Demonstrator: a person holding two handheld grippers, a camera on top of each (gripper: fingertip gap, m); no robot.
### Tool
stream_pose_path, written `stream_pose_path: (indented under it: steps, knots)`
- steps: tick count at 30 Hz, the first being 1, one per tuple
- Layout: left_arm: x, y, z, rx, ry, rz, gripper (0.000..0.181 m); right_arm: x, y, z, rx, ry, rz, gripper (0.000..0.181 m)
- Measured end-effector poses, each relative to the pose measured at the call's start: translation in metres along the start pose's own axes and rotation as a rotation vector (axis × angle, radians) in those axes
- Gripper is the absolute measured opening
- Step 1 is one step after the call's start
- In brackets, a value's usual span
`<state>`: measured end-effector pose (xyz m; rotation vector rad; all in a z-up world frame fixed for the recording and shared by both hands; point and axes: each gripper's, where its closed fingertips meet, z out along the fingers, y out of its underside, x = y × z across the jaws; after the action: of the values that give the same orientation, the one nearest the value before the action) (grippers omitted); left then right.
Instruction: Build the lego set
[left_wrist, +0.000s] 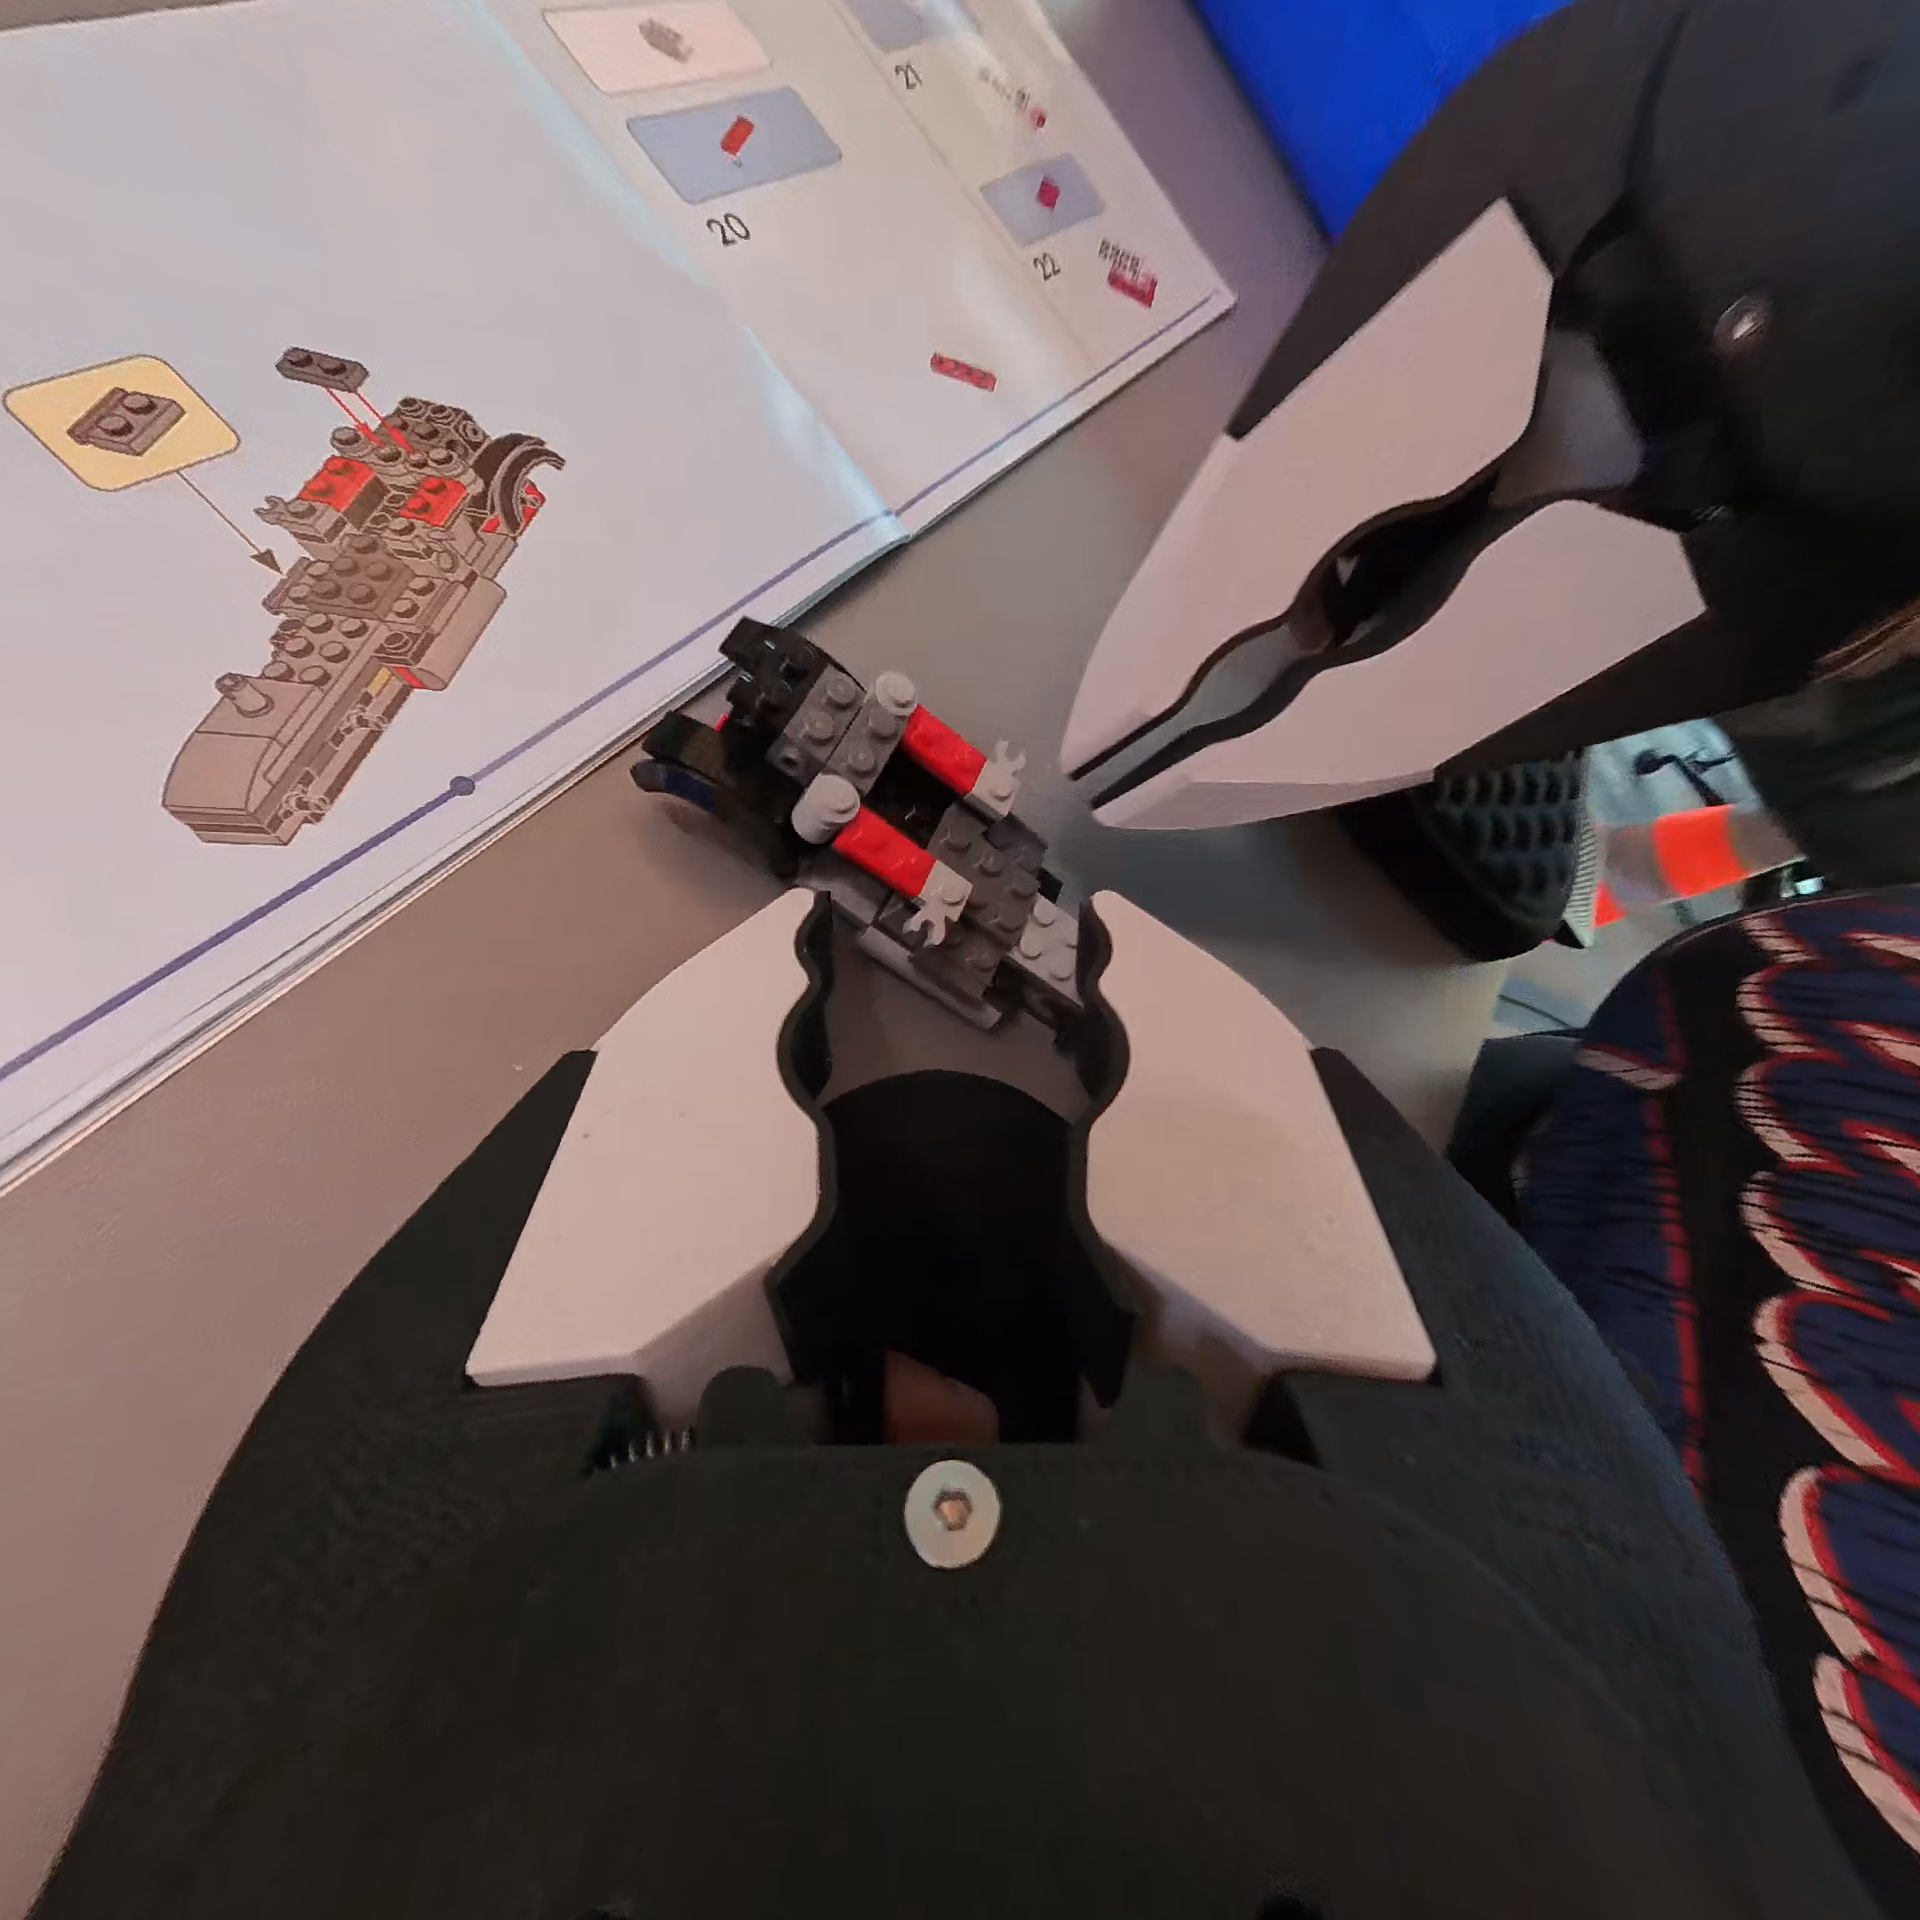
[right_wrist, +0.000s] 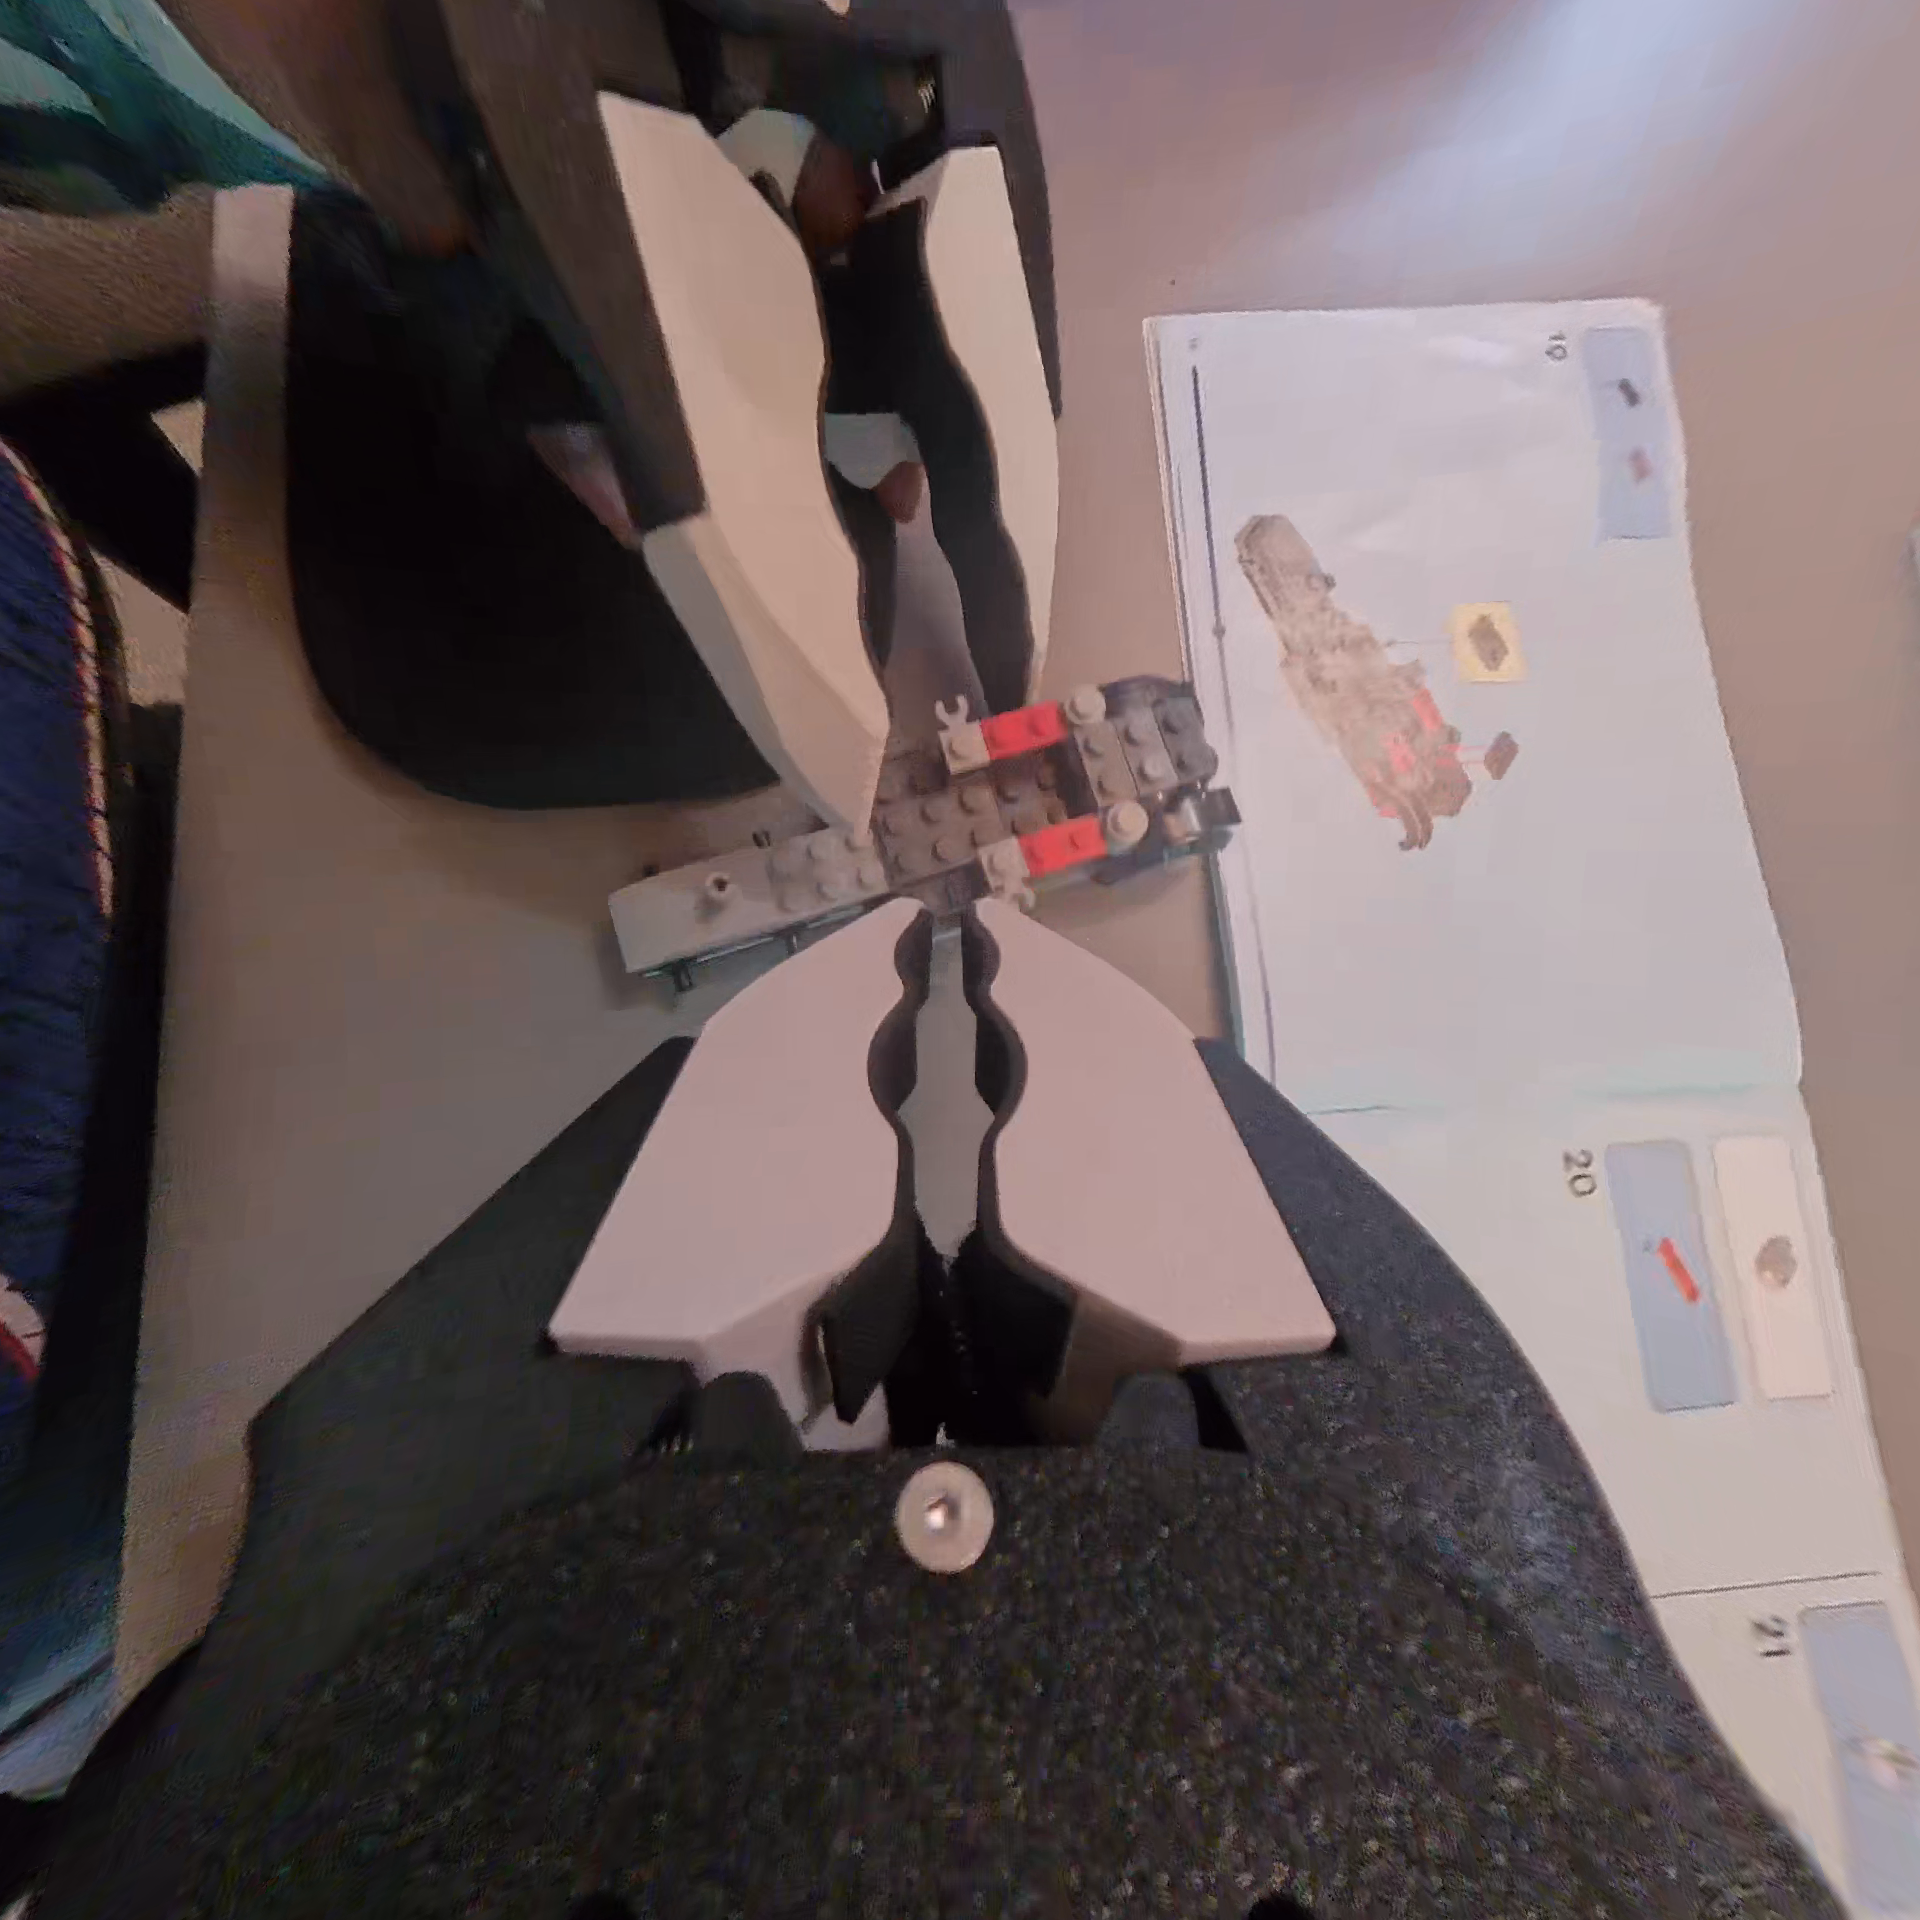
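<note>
A partly built lego model of grey, black and red bricks lies on the grey table beside the open instruction booklet. My left gripper is closed around the model's near grey end, one finger on each side. My right gripper comes in from the right, nearly closed, its tips just beside the model's light grey clip; I see nothing between them. In the right wrist view my right gripper touches the model's side edge, and my left gripper straddles the model from the far side.
The booklet covers the table to the right of the model in the right wrist view. The table's edge runs close by, with a person's patterned clothing and a dark shoe beyond it. A blue object stands behind. My two grippers' fingertips are within a few centimetres of each other.
</note>
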<state>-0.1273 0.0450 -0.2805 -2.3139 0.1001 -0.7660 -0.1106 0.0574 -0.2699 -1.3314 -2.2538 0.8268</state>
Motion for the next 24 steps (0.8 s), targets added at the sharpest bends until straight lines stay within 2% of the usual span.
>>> stream_pose_path:
  steps: [4,7,9,14,24]
  knots:
    - [-0.004,0.004,-0.003,-0.033,-0.042,0.027,0.042,0.000,0.008,0.002,0.092,-0.018,0.134,0.005]
    - [-0.010,0.008,-0.005,-0.052,-0.107,0.051,0.028,0.006,0.010,0.006,0.161,-0.048,0.309,0.004]
    - [-0.008,0.009,-0.005,-0.052,-0.094,0.063,0.022,0.003,0.007,0.007,0.210,-0.121,0.373,0.004]
    - [-0.003,0.011,-0.004,-0.058,-0.057,0.084,0.009,0.002,0.012,0.009,0.199,-0.127,0.318,0.006]
    - [-0.003,0.010,-0.001,-0.063,-0.048,0.054,0.007,0.004,0.010,0.014,0.201,-0.152,0.376,0.004]
